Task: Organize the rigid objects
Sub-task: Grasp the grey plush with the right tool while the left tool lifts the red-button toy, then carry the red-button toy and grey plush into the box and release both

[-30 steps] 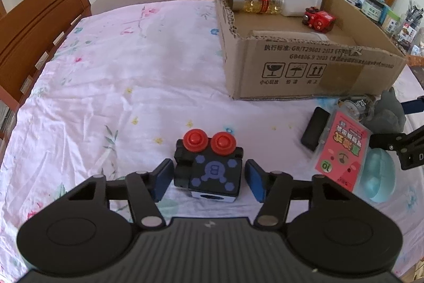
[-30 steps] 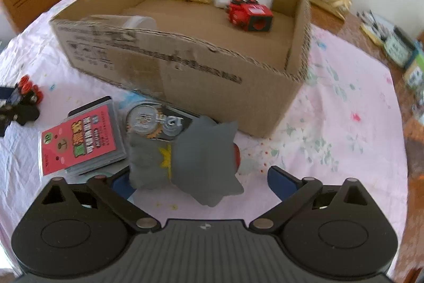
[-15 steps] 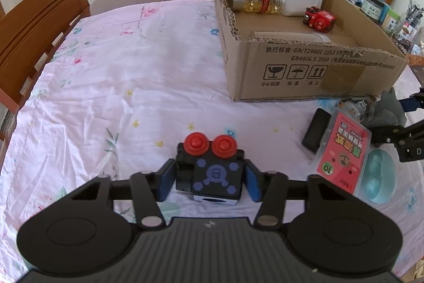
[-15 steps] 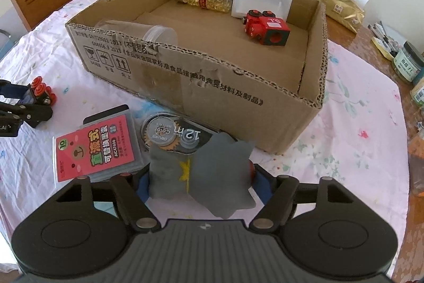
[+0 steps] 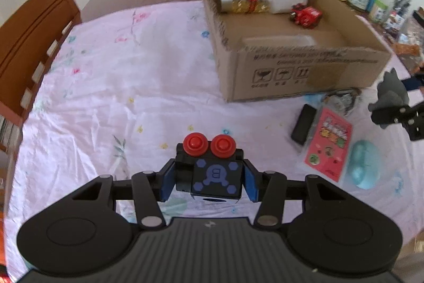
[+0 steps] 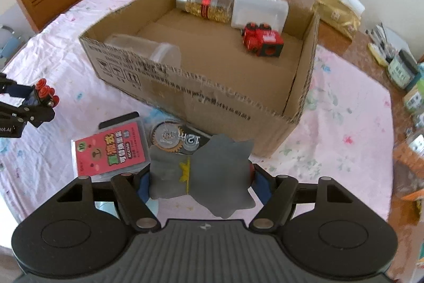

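Left gripper (image 5: pixel 209 182) clenched on the black toy (image 5: pixel 210 171) with two red knobs, pads pressing both its sides, toy in front of the box (image 5: pixel 304 70), to its left, over the tablecloth (image 5: pixel 119 84). Right gripper (image 6: pixel 201 184) grasps the grey toy (image 6: pixel 206 174), clamped from both sides, just in front of the box's near wall. Inside the box: red toy (image 6: pixel 262 41), pill bottle (image 6: pixel 204 4), white container (image 6: pixel 258 8). Red card pack (image 6: pixel 111 150) lies before the box.

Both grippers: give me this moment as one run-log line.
left gripper: shut on black toy block | right gripper: shut on grey figure | cardboard box: four items inside
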`<action>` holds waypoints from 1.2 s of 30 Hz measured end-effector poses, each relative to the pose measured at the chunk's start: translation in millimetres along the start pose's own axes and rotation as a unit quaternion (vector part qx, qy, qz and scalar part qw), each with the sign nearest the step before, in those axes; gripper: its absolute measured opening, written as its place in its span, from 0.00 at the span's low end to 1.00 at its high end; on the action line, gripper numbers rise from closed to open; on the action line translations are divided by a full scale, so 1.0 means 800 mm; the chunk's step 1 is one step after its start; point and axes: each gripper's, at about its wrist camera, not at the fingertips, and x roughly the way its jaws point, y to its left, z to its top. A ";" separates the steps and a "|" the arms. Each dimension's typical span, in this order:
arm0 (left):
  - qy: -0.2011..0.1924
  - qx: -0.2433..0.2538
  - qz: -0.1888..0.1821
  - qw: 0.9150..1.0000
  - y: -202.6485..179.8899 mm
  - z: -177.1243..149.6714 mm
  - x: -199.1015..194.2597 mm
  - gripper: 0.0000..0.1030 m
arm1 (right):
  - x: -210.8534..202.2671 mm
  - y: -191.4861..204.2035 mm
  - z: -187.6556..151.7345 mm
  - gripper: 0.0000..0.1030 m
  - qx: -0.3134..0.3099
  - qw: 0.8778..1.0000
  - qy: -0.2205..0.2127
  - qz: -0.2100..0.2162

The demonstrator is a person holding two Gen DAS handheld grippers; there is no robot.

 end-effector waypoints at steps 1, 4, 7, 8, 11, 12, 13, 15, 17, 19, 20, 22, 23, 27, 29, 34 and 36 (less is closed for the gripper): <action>-0.001 0.006 -0.002 1.000 0.000 0.003 -0.006 0.49 | -0.008 -0.001 0.003 0.74 -0.004 1.000 -0.001 0.001; -0.004 0.021 -0.004 1.000 -0.001 0.013 -0.024 0.49 | -0.030 -0.008 0.012 0.74 -0.007 1.000 -0.012 0.010; -0.016 0.027 -0.009 0.999 0.000 0.023 -0.037 0.49 | -0.049 -0.013 0.024 0.74 -0.015 1.000 -0.025 0.009; -0.021 0.029 -0.011 0.999 0.000 0.026 -0.042 0.49 | -0.055 -0.014 0.028 0.74 -0.018 0.999 -0.031 0.007; -0.032 0.032 -0.013 0.999 -0.002 0.035 -0.051 0.49 | -0.066 -0.018 0.043 0.74 -0.023 0.999 -0.048 0.006; -0.034 0.031 -0.015 0.999 -0.002 0.038 -0.053 0.49 | -0.067 -0.020 0.049 0.74 -0.024 0.998 -0.051 0.009; -0.036 0.028 -0.017 0.999 -0.002 0.041 -0.055 0.49 | -0.067 -0.021 0.055 0.74 -0.023 0.998 -0.054 0.011; -0.043 0.028 -0.017 0.999 -0.002 0.046 -0.060 0.49 | -0.066 -0.023 0.066 0.74 -0.025 0.998 -0.061 0.013; -0.049 0.031 -0.011 0.998 -0.003 0.050 -0.066 0.49 | -0.064 -0.026 0.077 0.74 -0.030 0.997 -0.066 0.011; -0.055 0.030 -0.007 0.998 -0.002 0.052 -0.071 0.49 | -0.062 -0.028 0.087 0.75 -0.033 0.997 -0.074 0.008; -0.059 0.030 -0.005 0.998 -0.002 0.053 -0.074 0.49 | -0.061 -0.029 0.092 0.75 -0.033 0.996 -0.078 0.005; -0.064 0.028 -0.001 0.998 0.000 0.056 -0.079 0.49 | -0.057 -0.031 0.101 0.88 -0.030 0.996 -0.085 0.001; -0.066 0.026 0.002 0.997 0.001 0.057 -0.080 0.49 | -0.055 -0.032 0.104 0.94 -0.030 0.996 -0.085 -0.001; -0.069 0.022 0.008 0.997 0.003 0.059 -0.082 0.49 | -0.051 -0.034 0.105 1.00 -0.020 0.996 -0.089 0.012; -0.068 0.020 0.009 0.997 0.003 0.060 -0.081 0.49 | -0.048 -0.034 0.102 1.00 -0.012 0.996 -0.085 0.010; -0.066 0.022 0.009 0.998 -0.001 0.066 -0.075 0.49 | -0.046 -0.035 0.092 1.00 0.004 0.997 -0.073 0.022; -0.067 0.025 0.007 0.997 -0.003 0.070 -0.073 0.49 | -0.046 -0.035 0.090 1.00 0.008 0.997 -0.073 0.022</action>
